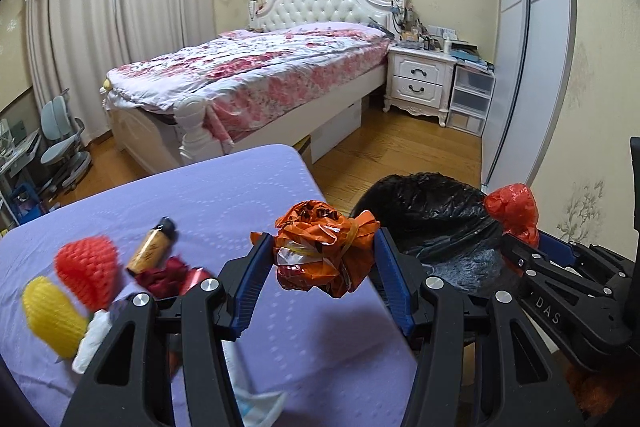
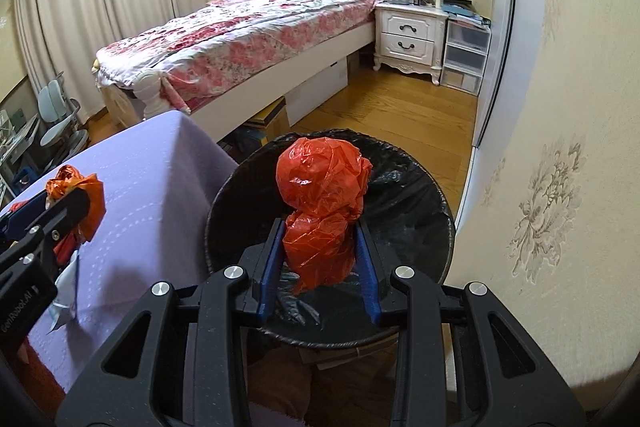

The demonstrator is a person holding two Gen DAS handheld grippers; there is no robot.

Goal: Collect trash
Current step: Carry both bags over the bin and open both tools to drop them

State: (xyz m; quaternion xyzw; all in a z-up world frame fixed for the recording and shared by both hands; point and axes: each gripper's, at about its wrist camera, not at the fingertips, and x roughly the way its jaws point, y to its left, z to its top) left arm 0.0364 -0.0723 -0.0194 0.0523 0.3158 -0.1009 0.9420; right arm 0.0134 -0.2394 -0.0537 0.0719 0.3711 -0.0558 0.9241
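Observation:
My left gripper [image 1: 324, 247] is shut on a crumpled orange plastic bag [image 1: 326, 253], held above the right edge of the purple-covered table [image 1: 224, 195]. Seen from the right wrist, that bag [image 2: 74, 193] sits at the far left. My right gripper [image 2: 320, 233] is shut on a balled red plastic bag [image 2: 322, 195], which hangs over the open mouth of the black-lined trash bin [image 2: 416, 195]. In the left wrist view the bin [image 1: 432, 211] stands just right of the table, with the red bag [image 1: 514, 207] above its far rim.
On the table lie a red foam net [image 1: 88, 267], a yellow foam net [image 1: 52, 319], a small amber bottle [image 1: 154, 247], dark red wrappers [image 1: 172, 277] and white paper [image 1: 94, 341]. Behind stand a floral bed [image 1: 248, 75], a white nightstand [image 1: 420, 79] and a wardrobe [image 1: 528, 39].

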